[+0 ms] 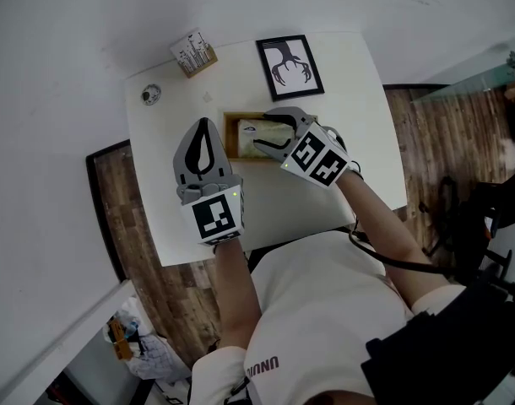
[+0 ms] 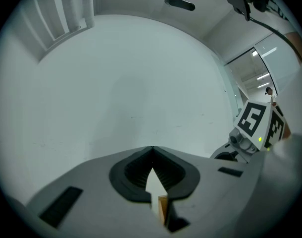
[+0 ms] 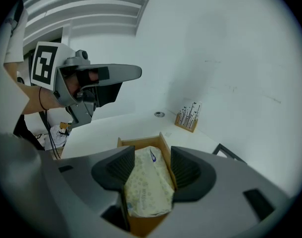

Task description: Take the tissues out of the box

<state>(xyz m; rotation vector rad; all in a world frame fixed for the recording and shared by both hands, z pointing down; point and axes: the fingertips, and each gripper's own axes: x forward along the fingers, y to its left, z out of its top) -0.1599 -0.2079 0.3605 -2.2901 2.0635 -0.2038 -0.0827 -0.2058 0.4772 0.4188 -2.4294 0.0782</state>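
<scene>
Tissues (image 3: 143, 185) lie in the box (image 3: 139, 142) between right gripper's (image 3: 151, 157) spread fingers (image 3: 188, 170), left gripper's (image 2: 152, 150) fingers together

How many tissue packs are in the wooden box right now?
1 tissue pack: it lies in the wooden box, between the open jaws of the right claw. Another could be hidden beneath it.

Soft cream tissue pack (image 3: 146, 182), faint speckled print, blue mark; light-brown wooden box (image 3: 141, 143); white tabletop (image 1: 359, 125). My grey plastic right gripper (image 3: 148, 170): black ribbed pads (image 3: 114, 170), black-and-white square markers.
</scene>
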